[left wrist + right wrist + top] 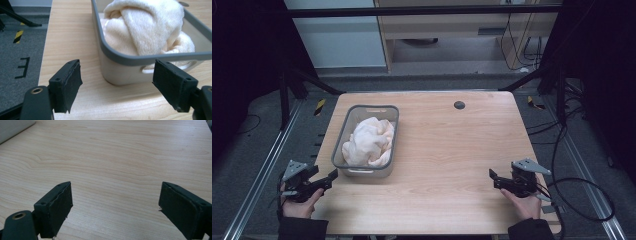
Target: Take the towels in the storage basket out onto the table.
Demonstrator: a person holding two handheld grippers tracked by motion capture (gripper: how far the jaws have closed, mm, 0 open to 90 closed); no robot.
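- The cream towel (147, 27) lies bunched in the grey-rimmed plastic basket (117, 56), straight ahead of my left jaws and a little toward the right one; its folds rise above the rim.
- The basket stands on the wooden worktop (452, 150), its near end with the handle slot just beyond my left jaws, not touching them.
- My left gripper (331, 178) sits at the worktop's near left edge in my left hand (302, 202), jaws released and spread wide, nothing between them but bare wood and the basket's near corner.
- My right gripper (493, 177) is held in my right hand (526, 202) near the right front of the worktop, well apart from the basket, pointing across toward it.
- Its jaws are released too, standing wide apart over bare wood grain (112, 170); a pale corner of the basket (12, 128) shows far off beyond the left one.
- Farther ahead of both, a small dark round cap (459, 105) sits in the worktop near its far edge.
- Black cable (584, 182) loops off the right gripper past the worktop's side.
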